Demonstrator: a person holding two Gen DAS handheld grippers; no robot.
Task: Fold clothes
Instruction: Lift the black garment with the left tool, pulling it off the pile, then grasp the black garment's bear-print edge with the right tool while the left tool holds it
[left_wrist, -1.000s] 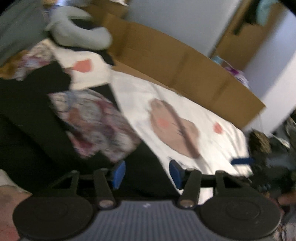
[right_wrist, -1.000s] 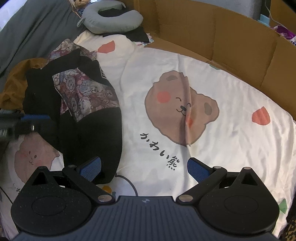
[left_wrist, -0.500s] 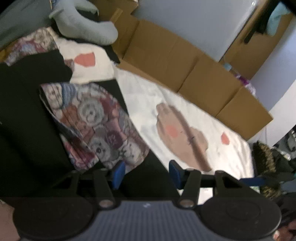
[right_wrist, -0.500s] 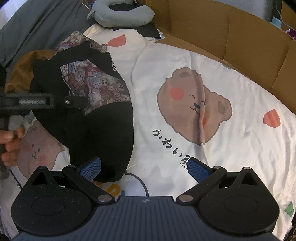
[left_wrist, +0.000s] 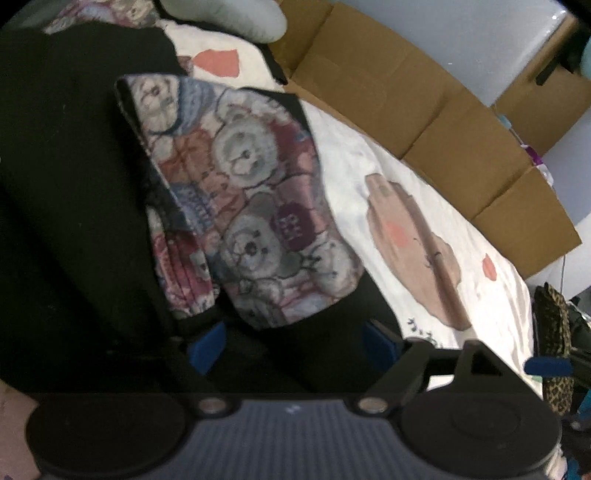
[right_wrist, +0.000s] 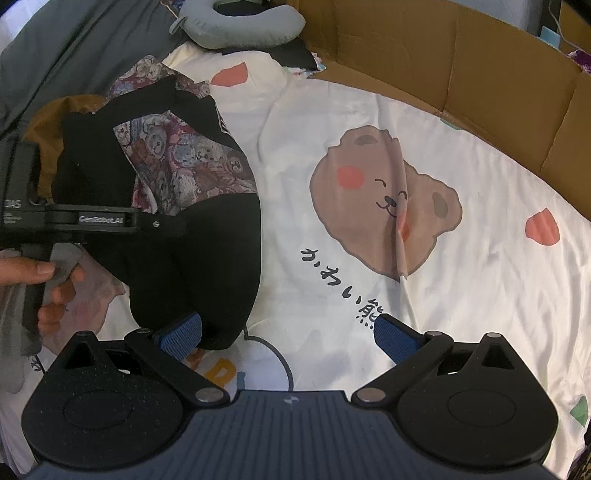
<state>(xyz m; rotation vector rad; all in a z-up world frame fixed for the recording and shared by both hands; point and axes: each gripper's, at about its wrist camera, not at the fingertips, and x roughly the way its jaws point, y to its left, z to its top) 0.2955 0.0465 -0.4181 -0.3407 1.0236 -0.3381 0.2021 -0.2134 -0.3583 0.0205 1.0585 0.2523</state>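
A black garment with a teddy-bear print panel lies crumpled on the left of a white bear-print bedsheet. In the left wrist view the garment and its print panel fill the frame. My left gripper is open, just above the black cloth, jaws wide apart. It also shows in the right wrist view, held by a hand over the garment. My right gripper is open and empty, its left fingertip at the garment's near edge.
A cardboard wall borders the bed at the back and right. A grey neck pillow lies at the back, with a grey blanket and a brown cloth at the left. A leopard-print item sits beyond the bed's right edge.
My left gripper has moved in close over the garment and its jaws have opened wider. My right gripper has moved slightly left toward the garment's near edge.
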